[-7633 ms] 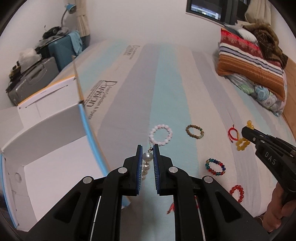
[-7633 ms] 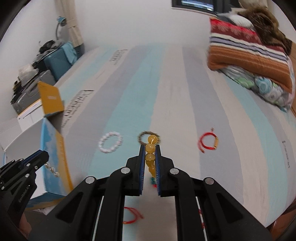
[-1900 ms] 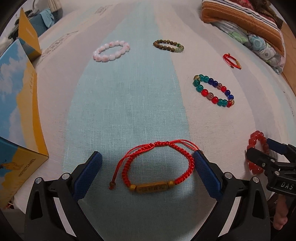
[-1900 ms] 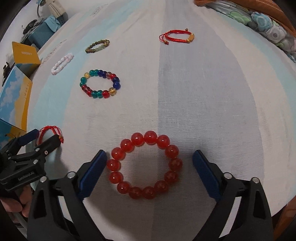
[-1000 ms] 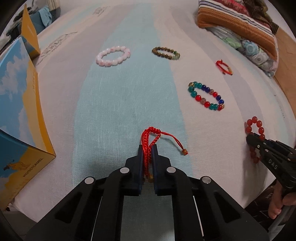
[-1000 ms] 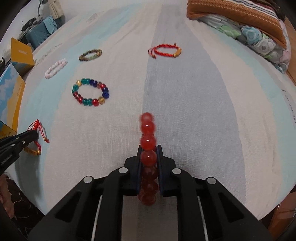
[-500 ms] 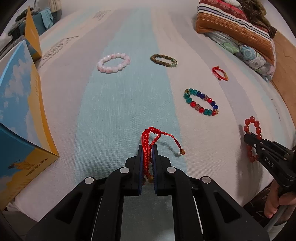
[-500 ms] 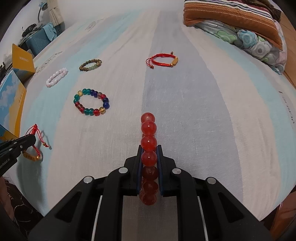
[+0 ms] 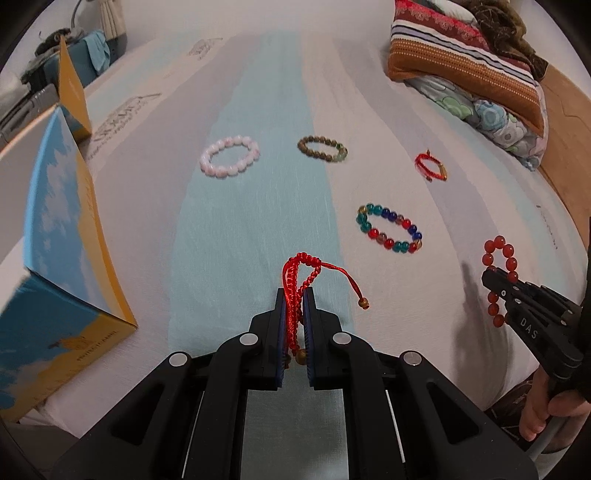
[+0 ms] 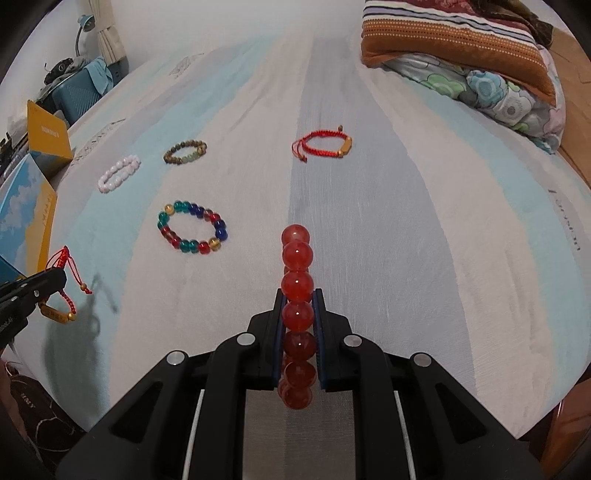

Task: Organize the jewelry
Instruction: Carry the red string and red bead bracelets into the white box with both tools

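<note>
Striped bed sheet (image 9: 258, 206) spans both views; blue-and-yellow box (image 9: 55, 236) stands at nine o'clock. Left gripper (image 9: 294, 295), six o'clock, jaws clamped on the red cord bracelet (image 9: 295, 280), held clear of the sheet. Right gripper (image 10: 298, 295), jaws clamped on the red bead bracelet (image 10: 297, 284). On the sheet: multicolour bracelet (image 9: 389, 229) at two o'clock, pink bracelet (image 9: 229, 157) at eleven, brown bracelet (image 9: 322, 148) at twelve.

Home bedroom: striped bedsheet (image 10: 369, 221) on bed, stacked pillows (image 9: 465, 66), suitcase (image 10: 79, 94), curtain (image 10: 109, 33) by wall.
</note>
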Demonstrator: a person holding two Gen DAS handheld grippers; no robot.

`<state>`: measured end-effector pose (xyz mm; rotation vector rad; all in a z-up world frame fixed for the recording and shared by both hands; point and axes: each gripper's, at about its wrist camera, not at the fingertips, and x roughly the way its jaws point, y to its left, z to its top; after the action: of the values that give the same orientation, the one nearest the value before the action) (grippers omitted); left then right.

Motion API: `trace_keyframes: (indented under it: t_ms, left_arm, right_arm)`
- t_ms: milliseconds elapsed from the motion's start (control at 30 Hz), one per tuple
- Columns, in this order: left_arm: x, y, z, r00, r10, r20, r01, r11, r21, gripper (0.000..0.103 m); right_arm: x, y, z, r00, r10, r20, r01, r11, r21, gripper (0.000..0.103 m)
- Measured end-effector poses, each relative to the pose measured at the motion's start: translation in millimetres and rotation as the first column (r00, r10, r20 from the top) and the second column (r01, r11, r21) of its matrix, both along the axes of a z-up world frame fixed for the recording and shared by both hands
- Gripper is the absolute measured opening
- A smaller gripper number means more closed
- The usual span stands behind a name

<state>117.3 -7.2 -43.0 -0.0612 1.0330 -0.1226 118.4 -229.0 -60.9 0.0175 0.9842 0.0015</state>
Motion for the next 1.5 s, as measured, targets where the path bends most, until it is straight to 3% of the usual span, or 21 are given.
trace_keyframes:
  t_ms: [667, 1067, 1500]
  left_arm:
    - [8, 18, 53, 0.995, 0.044, 0.095, -0.049, 0.997, 0.052, 0.008]
    - [3, 55, 89, 0.983, 0.112, 0.145, -0.122, 0.991, 0.062, 0.008]
    - [-27, 115, 128, 0.96, 0.194, 0.2, -0.211, 0.975, 0.066, 0.009]
  right_arm:
    - [25, 26, 57, 0.997, 0.006, 0.079, -0.005, 1.0, -0.018, 0.013]
    - [31, 80, 106, 0.984, 0.069, 0.164, -0.066, 0.998, -0.022, 0.013]
    - [28, 158, 135, 0.964, 0.166, 0.207, -0.162, 0.986, -0.037, 0.013]
